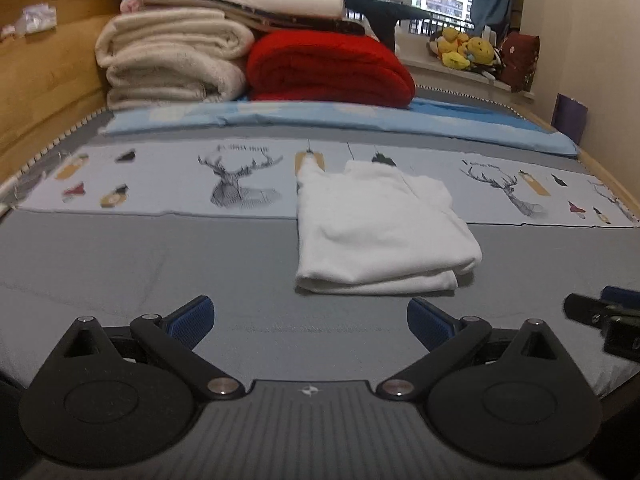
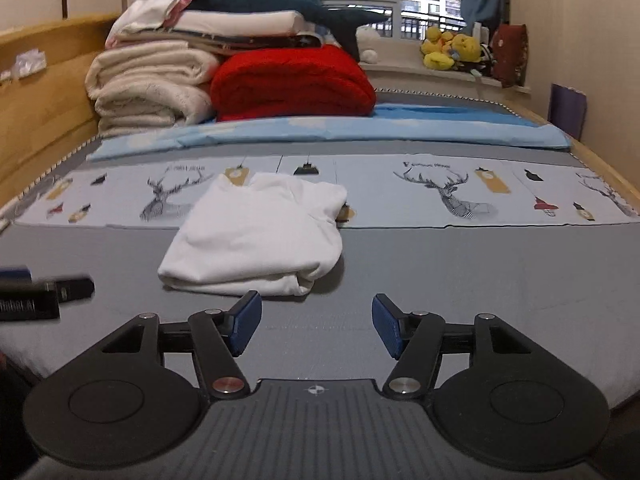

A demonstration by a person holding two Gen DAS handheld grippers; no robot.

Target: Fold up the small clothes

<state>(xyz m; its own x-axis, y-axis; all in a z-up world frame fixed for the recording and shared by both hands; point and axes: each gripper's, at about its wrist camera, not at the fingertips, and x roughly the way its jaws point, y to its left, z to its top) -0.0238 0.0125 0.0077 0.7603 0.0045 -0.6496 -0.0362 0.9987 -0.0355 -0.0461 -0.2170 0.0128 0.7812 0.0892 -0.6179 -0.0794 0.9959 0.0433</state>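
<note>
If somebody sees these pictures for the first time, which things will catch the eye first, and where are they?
First comes the folded white garment, lying alone in the middle of the grey bed, just beyond the open left gripper and right gripper. Next is the bright red blanket at the far end, beside a stack of cream blankets. Yellow plush toys sit on the windowsill.

A folded white garment [image 1: 380,232] is seen lying on the grey bed [image 1: 160,256], apart from the left gripper [image 1: 310,322], whose blue pads are spread wide with nothing between them.
</note>
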